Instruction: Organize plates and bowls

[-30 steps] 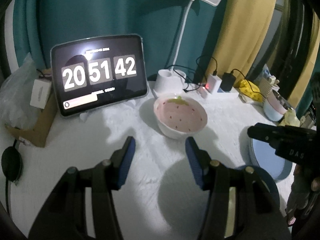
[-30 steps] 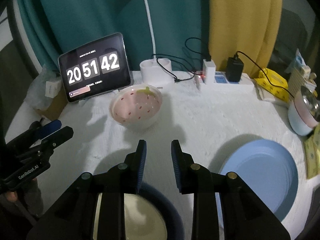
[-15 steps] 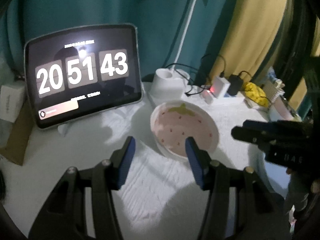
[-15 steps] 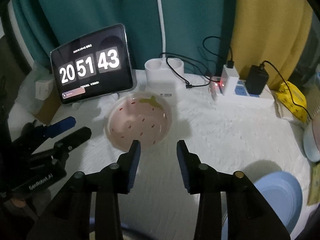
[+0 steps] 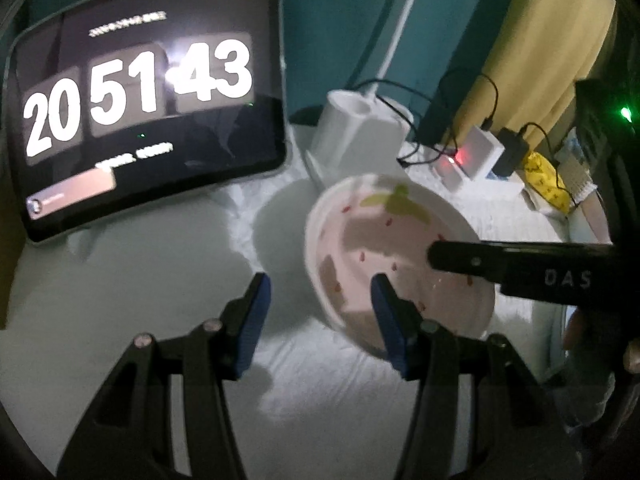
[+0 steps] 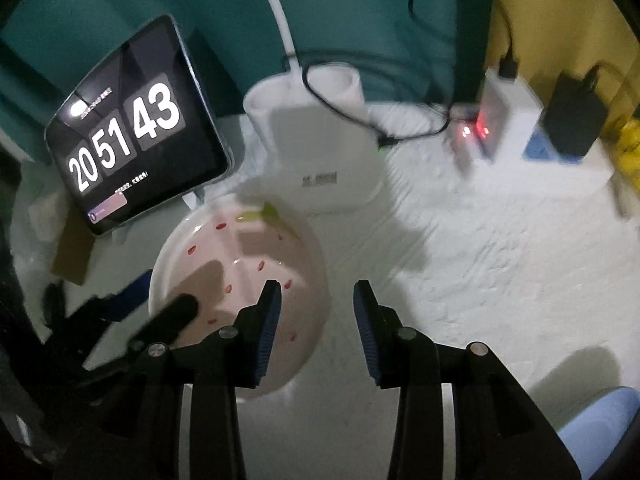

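A pink strawberry-patterned bowl with a white rim sits on the white cloth. My left gripper is open; its right finger is over the bowl's inside and its left finger outside, straddling the near-left rim. My right gripper is open too, with its left finger over the bowl's right rim and its right finger outside on the cloth. The right gripper shows in the left wrist view reaching over the bowl from the right. A light blue plate lies at the lower right edge.
A tablet clock stands at the back left. A white lamp base with cables stands behind the bowl. A power strip with chargers and a yellow packet sit at the back right.
Both grippers have moved forward and down toward the strawberry bowl and now reach its rim from either side. The right gripper has opened wider. The blue plate has slid nearly out of view.
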{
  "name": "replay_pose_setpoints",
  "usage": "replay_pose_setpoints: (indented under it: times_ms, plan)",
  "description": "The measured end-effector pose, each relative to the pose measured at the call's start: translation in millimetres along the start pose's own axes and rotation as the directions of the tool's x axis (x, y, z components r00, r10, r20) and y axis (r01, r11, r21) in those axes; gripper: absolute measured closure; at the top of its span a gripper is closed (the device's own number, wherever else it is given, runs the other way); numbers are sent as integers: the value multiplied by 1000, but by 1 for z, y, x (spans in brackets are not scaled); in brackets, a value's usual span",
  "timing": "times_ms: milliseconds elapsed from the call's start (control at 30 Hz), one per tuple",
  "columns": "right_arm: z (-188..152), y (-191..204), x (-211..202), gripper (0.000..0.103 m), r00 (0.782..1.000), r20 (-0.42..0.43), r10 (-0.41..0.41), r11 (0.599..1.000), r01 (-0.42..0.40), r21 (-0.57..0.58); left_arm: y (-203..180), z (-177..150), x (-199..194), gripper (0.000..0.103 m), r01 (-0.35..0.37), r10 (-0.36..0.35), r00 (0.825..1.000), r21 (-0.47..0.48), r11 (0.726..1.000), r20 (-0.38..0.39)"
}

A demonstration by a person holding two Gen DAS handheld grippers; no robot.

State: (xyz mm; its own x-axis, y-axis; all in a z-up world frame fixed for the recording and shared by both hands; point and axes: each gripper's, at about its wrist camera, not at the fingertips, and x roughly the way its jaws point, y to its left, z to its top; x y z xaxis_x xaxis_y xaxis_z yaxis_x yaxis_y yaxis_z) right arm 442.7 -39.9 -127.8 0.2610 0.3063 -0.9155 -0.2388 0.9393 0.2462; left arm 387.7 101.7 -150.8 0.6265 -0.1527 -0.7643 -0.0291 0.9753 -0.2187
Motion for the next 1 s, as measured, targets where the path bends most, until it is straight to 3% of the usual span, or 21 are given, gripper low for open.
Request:
replay_pose_setpoints:
  times_ms: [267,333,400,500,733,1000]
  plan:
    - [1,2,28,63,989,-145,22,999,-18,31,-4,0,14,53,18,-19,999,-1,1000,-43]
    - [3,1,27,65,991,-130,38,999,-33,36,-5,-1,14,62,35,-35,998,-2,999,-47]
    - [4,0,22,82,993,-99,58,998,-55,38,-8,-1,13,68,32,-32,999,7,999,-43]
    - [5,-1,20,88,995,-95,35,999,-32,28,-7,-1,12,74,25,-25,999,2,1000,-43]
    - [1,14,7,89,999,-35,-37,998,35,-50,-9,-3,-2,75,24,-24,1000,5,1000,-17]
    - [-6,28,-20,89,998,42,-44,995,47,-84,-14,-1,-29,75,32,-32,999,19,999,42]
